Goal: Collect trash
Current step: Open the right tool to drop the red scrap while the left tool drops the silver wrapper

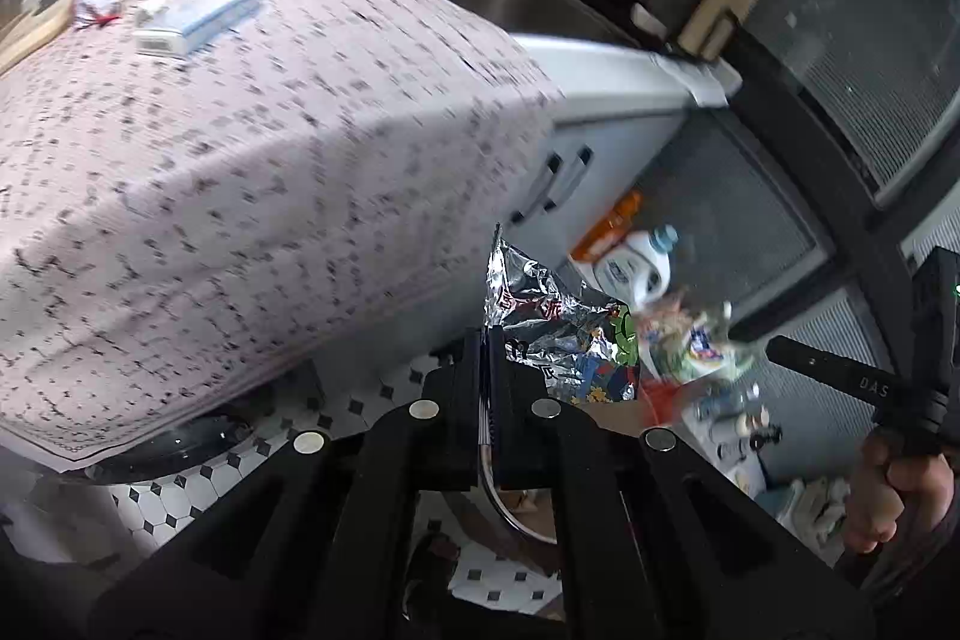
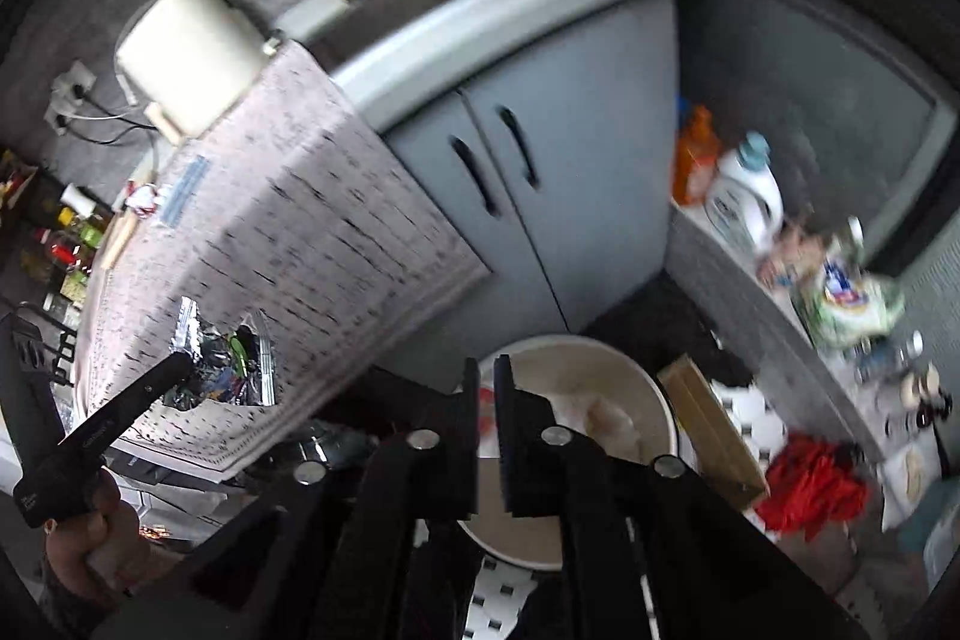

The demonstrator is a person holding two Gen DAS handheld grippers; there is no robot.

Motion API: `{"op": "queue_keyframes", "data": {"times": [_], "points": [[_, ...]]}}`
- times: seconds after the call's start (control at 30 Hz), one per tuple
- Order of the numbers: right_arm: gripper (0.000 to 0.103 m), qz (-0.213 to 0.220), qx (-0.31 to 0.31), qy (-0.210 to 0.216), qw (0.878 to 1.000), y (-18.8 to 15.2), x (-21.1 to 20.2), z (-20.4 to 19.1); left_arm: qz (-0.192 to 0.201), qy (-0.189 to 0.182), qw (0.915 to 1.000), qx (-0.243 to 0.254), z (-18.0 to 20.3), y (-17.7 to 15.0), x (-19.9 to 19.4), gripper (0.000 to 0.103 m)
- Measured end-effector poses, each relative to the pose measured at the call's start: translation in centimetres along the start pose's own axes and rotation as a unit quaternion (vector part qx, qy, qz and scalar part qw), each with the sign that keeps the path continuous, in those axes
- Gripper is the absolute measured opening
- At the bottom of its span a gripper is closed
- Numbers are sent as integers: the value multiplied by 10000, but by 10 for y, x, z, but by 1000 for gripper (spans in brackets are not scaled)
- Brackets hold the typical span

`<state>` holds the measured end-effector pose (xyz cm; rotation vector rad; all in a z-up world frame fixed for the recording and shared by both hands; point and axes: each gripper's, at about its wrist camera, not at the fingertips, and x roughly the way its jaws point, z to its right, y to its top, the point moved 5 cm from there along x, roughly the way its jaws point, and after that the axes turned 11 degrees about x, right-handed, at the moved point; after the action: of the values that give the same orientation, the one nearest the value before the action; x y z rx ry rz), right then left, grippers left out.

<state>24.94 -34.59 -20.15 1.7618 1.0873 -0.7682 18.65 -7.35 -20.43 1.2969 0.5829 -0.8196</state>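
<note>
Left gripper [image 1: 487, 340] is clamped on a crumpled foil wrapper [image 1: 558, 334], carried just off the near edge of the cloth-covered table [image 1: 240, 148], with tiled floor [image 1: 198, 490] open below. Right gripper [image 2: 487, 388] hangs over the white bin [image 2: 600, 400], jaws slightly apart, nothing gripped between them; something red shows in the gap, too blurred to tell. Pale scraps lie in the bin. A cardboard piece [image 2: 714, 436] leans just beside its rim, the grey cabinet [image 2: 540, 160] close behind. A blue-white box [image 1: 198, 19] sits near the table's far corner.
</note>
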Motion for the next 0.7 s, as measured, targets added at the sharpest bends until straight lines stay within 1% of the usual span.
{"op": "queue_keyframes", "data": {"times": [0.03, 0.07, 0.1, 0.37, 0.6, 0.67, 0.7], "points": [[40, 8, 59, -24, 10000, -2, -1, 6, -45, -27, 10000, 36, 4, -1, 3, 3], [51, 68, 144, -68, 9998, -3, -3, 14, -91, -57, 9999, 77, 8, -3, 7, 3], [51, 145, 185, -101, 9997, -3, -6, 19, -147, -92, 9998, 126, 14, -4, 11, 3], [51, 302, 567, -285, 9975, -1, -25, 61, -495, -382, 9972, 421, 54, -13, 38, 3], [53, 495, 936, -505, 9931, -4, -47, 102, -695, -751, 9919, 746, 99, -8, 62, 4], [53, 537, 1016, -539, 9919, -6, -53, 110, -763, -860, 9903, 787, 109, -7, 68, 5], [53, 551, 1042, -545, 9915, -7, -55, 114, -830, -921, 9889, 813, 114, -8, 71, 12]]}}
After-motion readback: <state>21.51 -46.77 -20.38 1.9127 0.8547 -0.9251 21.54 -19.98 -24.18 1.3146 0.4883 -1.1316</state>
